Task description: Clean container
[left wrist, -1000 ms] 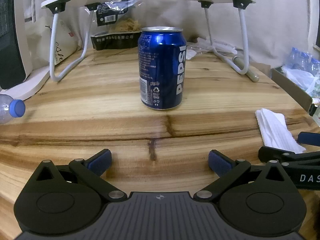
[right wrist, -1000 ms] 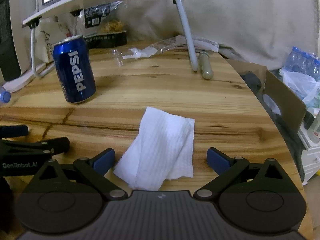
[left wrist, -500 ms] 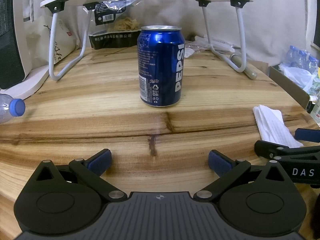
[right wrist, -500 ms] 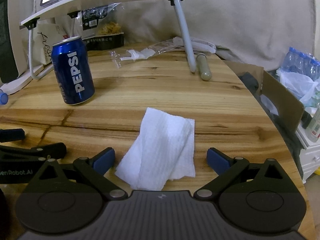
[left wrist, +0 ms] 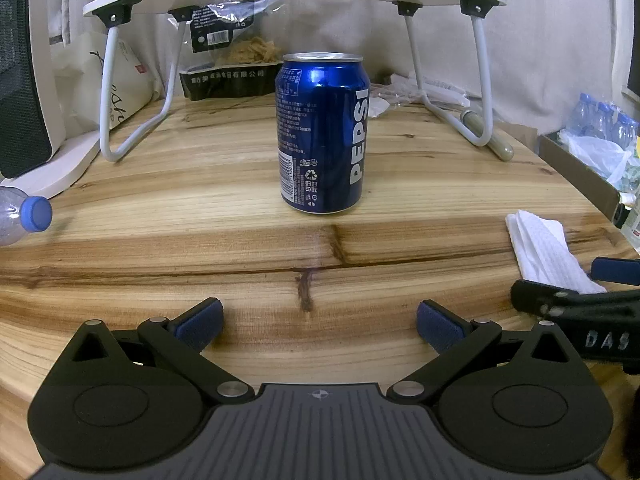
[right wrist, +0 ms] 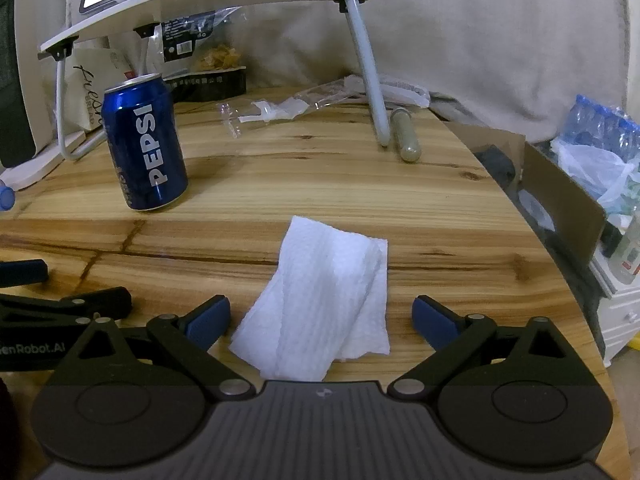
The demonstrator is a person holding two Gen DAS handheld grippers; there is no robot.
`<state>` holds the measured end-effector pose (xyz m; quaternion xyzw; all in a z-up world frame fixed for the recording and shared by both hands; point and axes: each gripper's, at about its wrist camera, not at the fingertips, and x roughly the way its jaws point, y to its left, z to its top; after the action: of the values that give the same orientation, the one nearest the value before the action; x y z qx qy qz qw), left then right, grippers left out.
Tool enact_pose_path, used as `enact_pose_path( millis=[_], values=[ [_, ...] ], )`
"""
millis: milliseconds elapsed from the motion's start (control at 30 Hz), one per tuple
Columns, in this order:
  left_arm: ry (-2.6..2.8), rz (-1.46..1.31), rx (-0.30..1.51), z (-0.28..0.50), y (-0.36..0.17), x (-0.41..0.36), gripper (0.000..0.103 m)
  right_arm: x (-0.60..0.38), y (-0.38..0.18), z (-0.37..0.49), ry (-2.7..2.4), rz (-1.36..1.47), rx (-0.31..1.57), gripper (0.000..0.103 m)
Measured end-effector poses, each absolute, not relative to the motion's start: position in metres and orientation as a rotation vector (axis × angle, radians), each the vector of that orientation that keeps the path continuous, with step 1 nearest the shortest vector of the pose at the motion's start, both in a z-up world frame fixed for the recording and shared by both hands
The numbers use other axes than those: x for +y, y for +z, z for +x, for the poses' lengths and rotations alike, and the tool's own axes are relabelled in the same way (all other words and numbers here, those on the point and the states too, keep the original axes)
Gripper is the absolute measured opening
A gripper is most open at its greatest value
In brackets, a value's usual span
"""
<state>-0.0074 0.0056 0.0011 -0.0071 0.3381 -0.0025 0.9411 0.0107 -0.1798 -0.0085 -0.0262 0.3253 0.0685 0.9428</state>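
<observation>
Pepsi can (left wrist: 322,136) standing upright, likely light, slick, dentable; grip mid-body. Left gripper (left wrist: 319,318) and right gripper (right wrist: 321,316) gaping wide, right one straddling soft paper towel (right wrist: 324,300).

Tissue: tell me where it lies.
The tissue lies flat on the table, between the open right claw's fingers, right of the can.

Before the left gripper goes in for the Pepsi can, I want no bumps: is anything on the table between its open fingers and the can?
Nothing visible. The left gripper is open and faces the Pepsi can across bare wooden table. The paper towel and the water bottle lie off to either side.
</observation>
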Motion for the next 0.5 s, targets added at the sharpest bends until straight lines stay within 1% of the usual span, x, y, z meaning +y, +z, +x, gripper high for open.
enact_pose_path(
  millis=[33, 100, 267, 467, 500],
  values=[
    [-0.007, -0.014, 0.690, -0.008, 0.001, 0.006, 0.103, -0.184, -0.007, 0.010, 0.130, -0.029, 0.655, 0.100],
    [-0.010, -0.014, 0.689, -0.008, 0.001, 0.005, 0.103, -0.195, -0.001, 0.006, 0.128, 0.022, 0.628, 0.097],
    [-0.017, -0.010, 0.688, -0.008, 0.001, 0.005, 0.103, -0.189, 0.037, -0.005, 0.291, -0.082, 0.455, 0.095],
    [-0.026, -0.007, 0.688, -0.008, 0.001, 0.004, 0.103, -0.138, 0.056, 0.036, 0.475, -0.131, 0.393, 0.095],
    [-0.026, -0.007, 0.688, -0.008, 0.001, 0.004, 0.103, -0.129, 0.059, 0.043, 0.505, -0.139, 0.384, 0.093]
  ],
)
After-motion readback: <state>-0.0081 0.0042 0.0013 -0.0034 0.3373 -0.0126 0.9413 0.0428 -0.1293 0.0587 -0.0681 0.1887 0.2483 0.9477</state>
